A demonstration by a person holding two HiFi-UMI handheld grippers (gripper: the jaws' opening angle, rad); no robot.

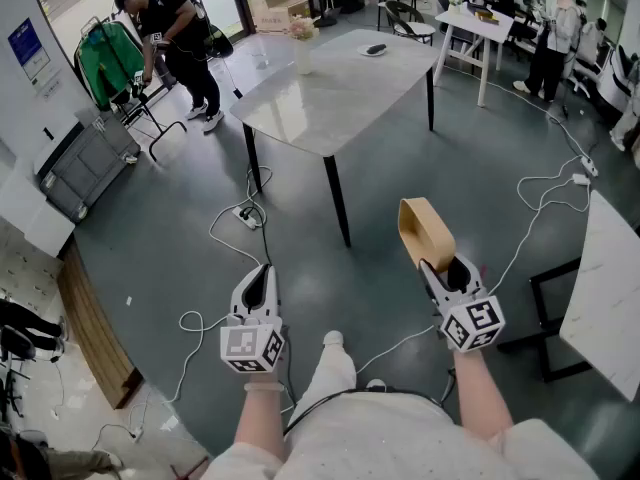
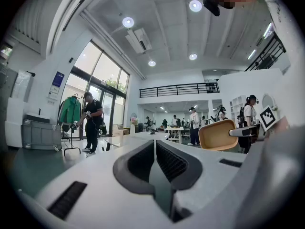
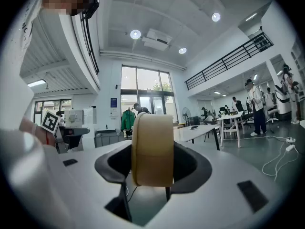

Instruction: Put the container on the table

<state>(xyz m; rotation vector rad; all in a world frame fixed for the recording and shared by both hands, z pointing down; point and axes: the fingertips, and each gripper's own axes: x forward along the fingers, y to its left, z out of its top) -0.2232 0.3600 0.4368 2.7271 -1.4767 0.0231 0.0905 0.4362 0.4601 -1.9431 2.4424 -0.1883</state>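
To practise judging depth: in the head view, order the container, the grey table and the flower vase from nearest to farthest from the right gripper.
1. Container: gripped between the right gripper's jaws.
2. Grey table: ahead, to the left.
3. Flower vase: on that table's far end.

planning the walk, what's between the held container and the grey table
Head view: only bare floor between the container and the table; the power strip lies off to the left.
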